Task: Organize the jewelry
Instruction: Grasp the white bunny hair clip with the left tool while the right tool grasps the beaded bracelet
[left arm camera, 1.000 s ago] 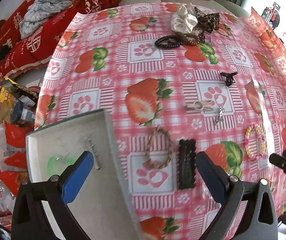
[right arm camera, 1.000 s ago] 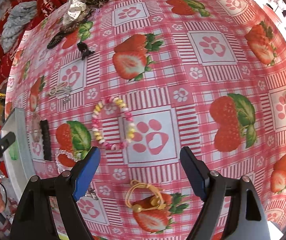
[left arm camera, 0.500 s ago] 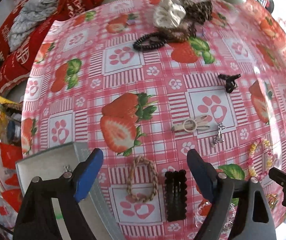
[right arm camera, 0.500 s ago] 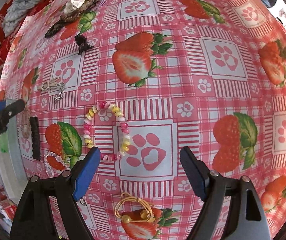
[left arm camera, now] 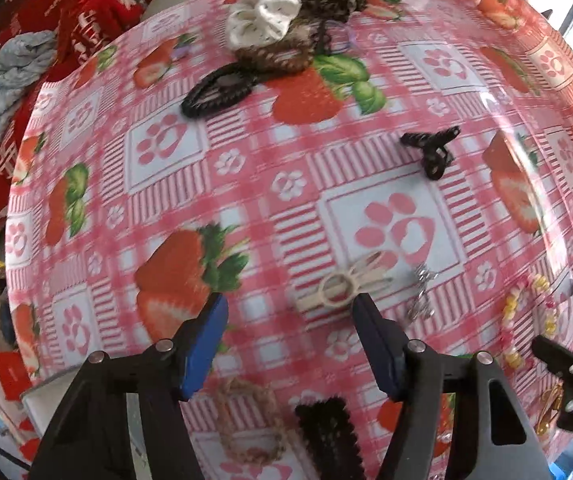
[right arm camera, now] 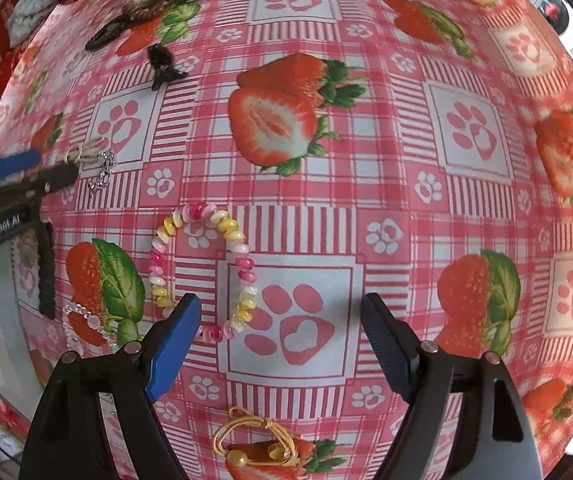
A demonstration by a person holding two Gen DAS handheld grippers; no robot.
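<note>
My left gripper (left arm camera: 288, 320) is open and empty, just short of a beige hair clip (left arm camera: 344, 286) and a silver charm (left arm camera: 422, 290). A braided rope bracelet (left arm camera: 246, 424) and a black comb clip (left arm camera: 326, 436) lie under its fingers. The grey tray (left arm camera: 42, 392) shows at the lower left. My right gripper (right arm camera: 280, 328) is open and empty, its left finger (right arm camera: 174, 340) beside the pink-and-yellow bead bracelet (right arm camera: 202, 264). A yellow cord bracelet (right arm camera: 254, 440) lies below it. A clear bead bracelet (right arm camera: 82, 324) lies to the left.
A black claw clip (left arm camera: 430, 148), a black hair tie (left arm camera: 218, 90) and a pile of scrunchies (left arm camera: 286, 24) sit farther back on the strawberry tablecloth (right arm camera: 366, 200). Red cushions (left arm camera: 14, 92) lie beyond the table's left edge.
My left gripper has moved forward and right, away from the tray, toward the beige clip and silver charm. My right gripper has shifted slightly closer to the bead bracelet.
</note>
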